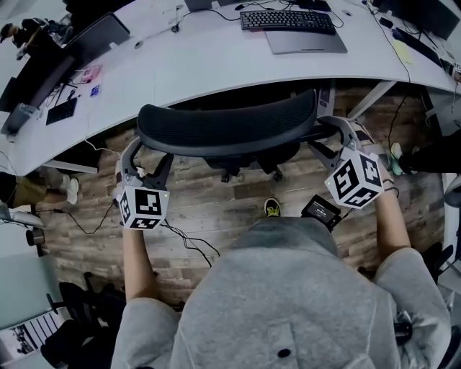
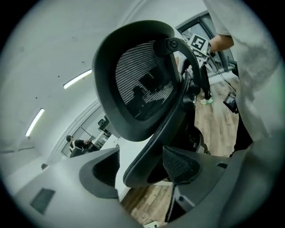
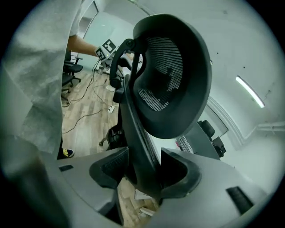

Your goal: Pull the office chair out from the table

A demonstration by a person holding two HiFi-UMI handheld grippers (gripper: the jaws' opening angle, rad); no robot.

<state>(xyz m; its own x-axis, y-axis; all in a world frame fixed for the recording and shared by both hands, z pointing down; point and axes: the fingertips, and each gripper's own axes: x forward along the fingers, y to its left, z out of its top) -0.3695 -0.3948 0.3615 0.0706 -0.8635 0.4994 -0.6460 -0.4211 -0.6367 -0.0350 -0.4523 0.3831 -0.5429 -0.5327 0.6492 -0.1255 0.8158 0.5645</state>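
Observation:
The black mesh-backed office chair (image 1: 227,128) stands tucked under the curved white table (image 1: 216,58), its backrest top towards me. My left gripper (image 1: 148,155) sits at the backrest's left end and my right gripper (image 1: 333,140) at its right end. In the left gripper view the backrest (image 2: 138,84) rises ahead, and its frame edge runs between the open jaws of the left gripper (image 2: 140,171), with a gap at the left pad. In the right gripper view the backrest (image 3: 173,75) frame passes between the widely parted jaws of the right gripper (image 3: 144,171).
A keyboard (image 1: 287,19) and a grey pad (image 1: 306,42) lie on the table's far side. Cables (image 1: 184,241) trail over the wooden floor behind the chair. My shoe (image 1: 271,208) is just under the seat. Other dark chairs (image 1: 79,303) stand at the lower left.

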